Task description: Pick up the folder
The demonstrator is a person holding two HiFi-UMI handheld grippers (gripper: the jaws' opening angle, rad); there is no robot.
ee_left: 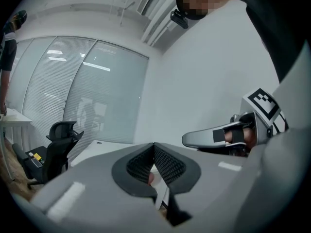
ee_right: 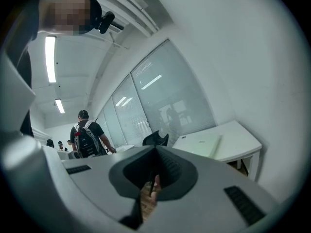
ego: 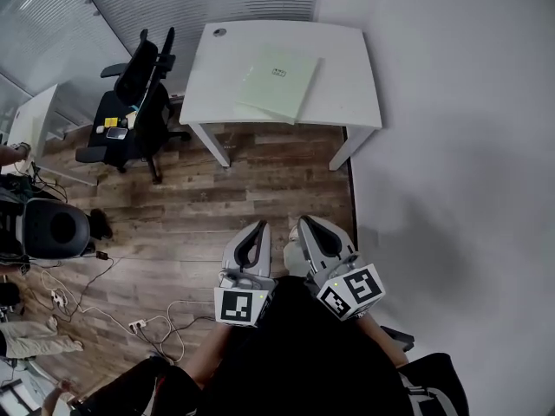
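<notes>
A pale green folder point(ego: 277, 81) lies flat on the white table point(ego: 347, 102) against the wall, far ahead of both grippers. The right gripper view shows the same folder point(ee_right: 206, 142) on the tabletop point(ee_right: 240, 141). My left gripper point(ego: 257, 229) and right gripper point(ego: 309, 225) are held side by side over the wooden floor, well short of the table and pointing toward it. Both are shut with nothing between the jaws. In its own view the left gripper point(ee_left: 154, 145) has its pads meeting, and the right gripper point(ee_right: 156, 149) looks the same.
A black office chair point(ego: 139, 102) stands left of the table, with a second dark chair point(ego: 52, 228) and loose cables point(ego: 130, 315) on the floor further left. A white wall runs along the right. A person with a backpack point(ee_right: 88, 139) stands in the distance.
</notes>
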